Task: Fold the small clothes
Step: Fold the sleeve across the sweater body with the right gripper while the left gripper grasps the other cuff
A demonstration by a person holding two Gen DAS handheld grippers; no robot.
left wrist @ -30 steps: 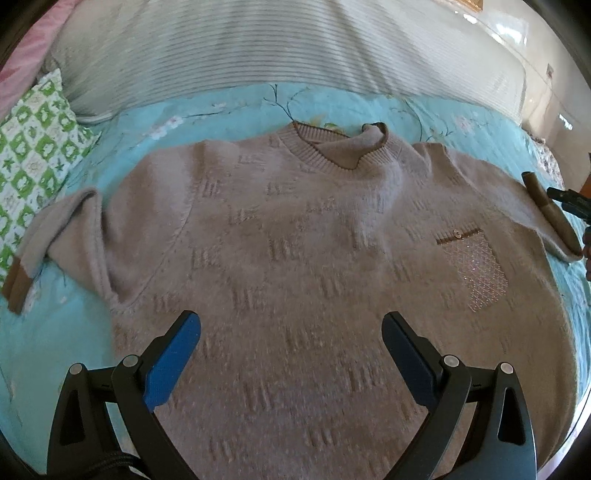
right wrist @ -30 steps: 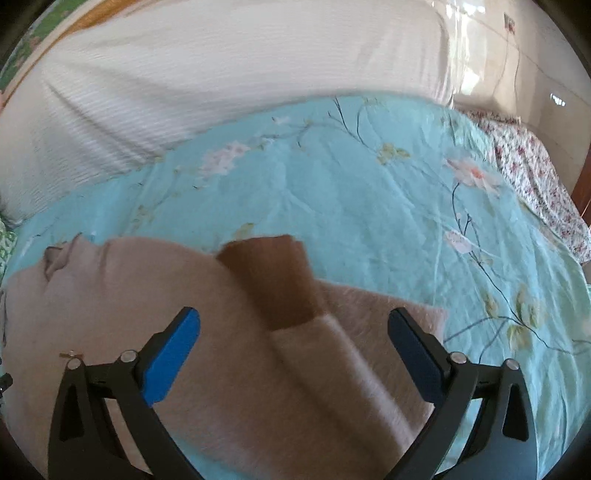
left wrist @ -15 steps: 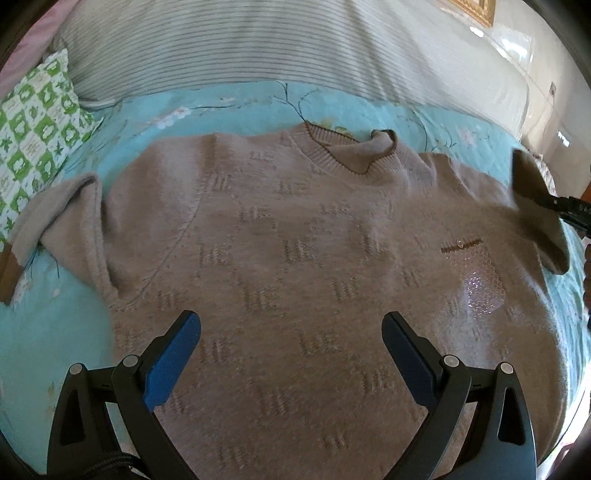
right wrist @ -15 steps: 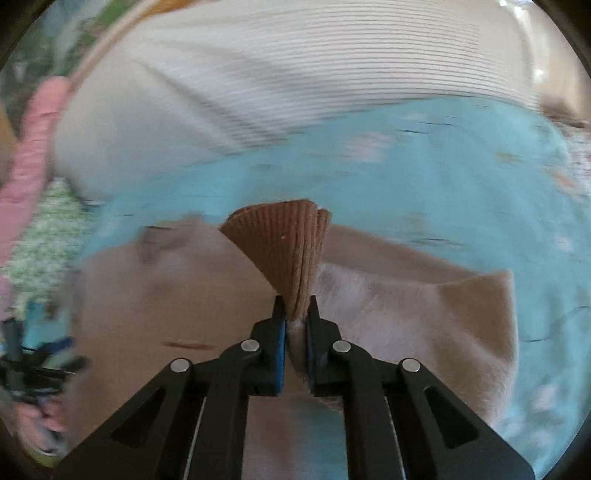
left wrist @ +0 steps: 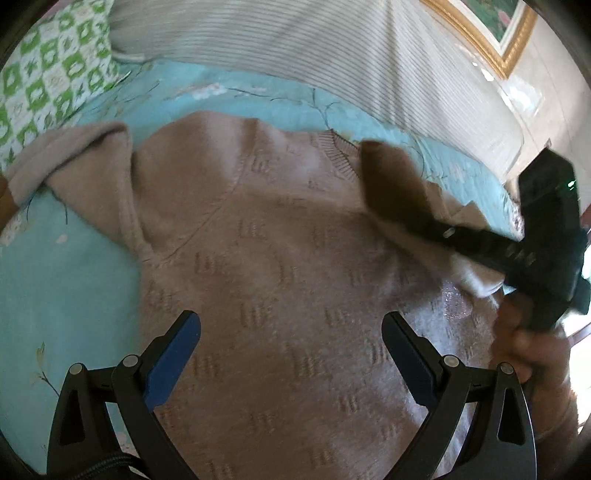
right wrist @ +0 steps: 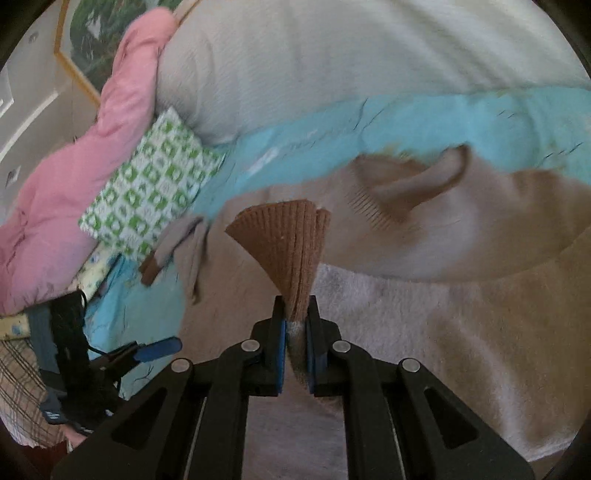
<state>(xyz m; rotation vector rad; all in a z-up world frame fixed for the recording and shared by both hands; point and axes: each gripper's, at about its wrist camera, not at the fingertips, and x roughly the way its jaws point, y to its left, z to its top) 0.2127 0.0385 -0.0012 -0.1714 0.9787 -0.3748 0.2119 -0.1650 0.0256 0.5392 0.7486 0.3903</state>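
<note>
A beige knit sweater [left wrist: 280, 258] lies front-up on a light blue bedspread [left wrist: 66, 295]. My left gripper [left wrist: 291, 339] is open and empty, hovering over the sweater's lower body. My right gripper [right wrist: 296, 325] is shut on the sweater's right sleeve at its brown ribbed cuff [right wrist: 284, 240] and holds it lifted over the sweater's chest. In the left wrist view the right gripper [left wrist: 436, 225] comes in from the right with the cuff [left wrist: 388, 181] near the collar. The other sleeve [left wrist: 62, 155] lies bunched at the left.
A green and white patterned pillow [left wrist: 48, 74] lies at the far left. A striped white quilt [left wrist: 295, 48] runs along the back. A pink padded blanket [right wrist: 74, 147] sits behind the pillow. A gold-framed picture [left wrist: 491, 33] hangs on the wall.
My right gripper, which shut on the right sleeve's cuff, has carried it left across the sweater toward the collar. My left gripper has shifted left and stays open.
</note>
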